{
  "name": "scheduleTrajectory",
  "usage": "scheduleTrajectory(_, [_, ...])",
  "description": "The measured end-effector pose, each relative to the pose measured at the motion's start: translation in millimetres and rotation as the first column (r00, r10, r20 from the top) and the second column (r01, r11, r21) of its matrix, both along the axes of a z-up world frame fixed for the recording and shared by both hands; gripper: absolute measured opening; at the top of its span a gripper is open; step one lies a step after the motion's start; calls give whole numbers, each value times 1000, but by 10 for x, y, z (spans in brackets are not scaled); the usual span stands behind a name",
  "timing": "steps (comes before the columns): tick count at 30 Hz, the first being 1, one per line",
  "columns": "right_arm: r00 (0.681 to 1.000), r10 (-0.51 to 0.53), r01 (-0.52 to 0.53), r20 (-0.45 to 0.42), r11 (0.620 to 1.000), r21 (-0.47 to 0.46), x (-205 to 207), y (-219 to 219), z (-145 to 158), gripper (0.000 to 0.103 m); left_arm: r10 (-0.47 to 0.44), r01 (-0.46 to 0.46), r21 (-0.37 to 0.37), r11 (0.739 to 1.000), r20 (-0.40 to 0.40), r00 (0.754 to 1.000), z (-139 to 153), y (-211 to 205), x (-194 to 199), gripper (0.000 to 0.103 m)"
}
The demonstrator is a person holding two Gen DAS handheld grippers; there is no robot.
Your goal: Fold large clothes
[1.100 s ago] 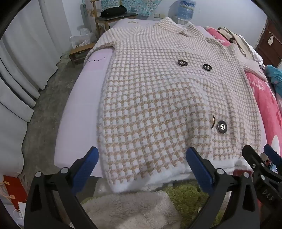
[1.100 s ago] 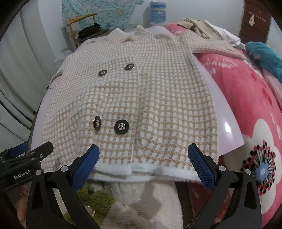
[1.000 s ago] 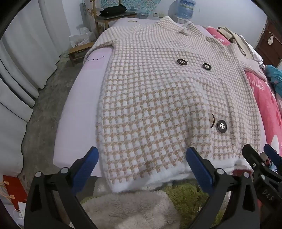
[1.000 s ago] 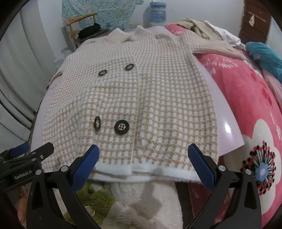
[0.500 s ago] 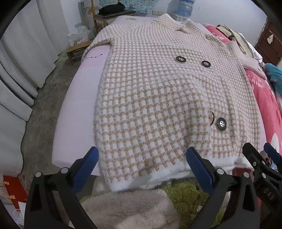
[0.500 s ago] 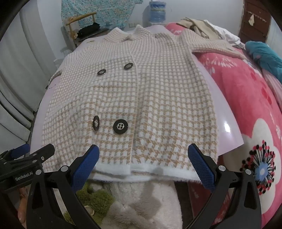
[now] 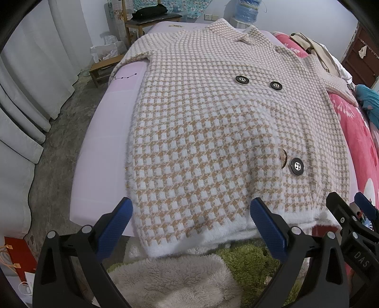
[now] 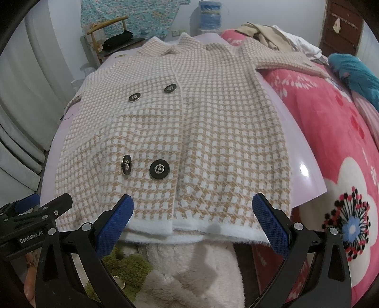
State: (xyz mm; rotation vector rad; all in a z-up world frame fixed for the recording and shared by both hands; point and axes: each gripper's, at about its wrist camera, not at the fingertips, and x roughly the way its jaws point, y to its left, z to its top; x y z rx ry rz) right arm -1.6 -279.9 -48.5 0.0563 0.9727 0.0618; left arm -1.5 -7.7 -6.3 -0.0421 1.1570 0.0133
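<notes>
A beige-and-white houndstooth coat (image 7: 213,123) with black buttons (image 7: 297,166) lies face up, spread flat on a pale pink board (image 7: 99,151) on the bed; it also shows in the right wrist view (image 8: 189,132). Its white hem hangs over the near edge. My left gripper (image 7: 189,225) is open and empty, hovering just before the hem's left part. My right gripper (image 8: 193,220) is open and empty, just before the hem's right part. Each gripper shows at the edge of the other's view.
A pink floral blanket (image 8: 343,147) covers the bed to the right, with a teal garment (image 8: 355,71) and beige clothes (image 8: 265,33) at the back. Fluffy cream fabric (image 7: 175,282) and green fabric (image 7: 251,258) lie below the hem. Grey curtains (image 7: 26,78), a chair (image 7: 151,19) and floor are on the left.
Both grippers have crept slightly forward toward the coat's hem. The coat has not moved and both grippers stay open.
</notes>
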Motion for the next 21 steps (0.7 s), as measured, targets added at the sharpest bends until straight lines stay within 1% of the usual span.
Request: scheduleTrajectory(21, [1000, -2, 2, -4, 1000, 0, 7, 2, 3, 96, 1, -1, 2, 1000, 4, 1000, 21, 4, 10, 98])
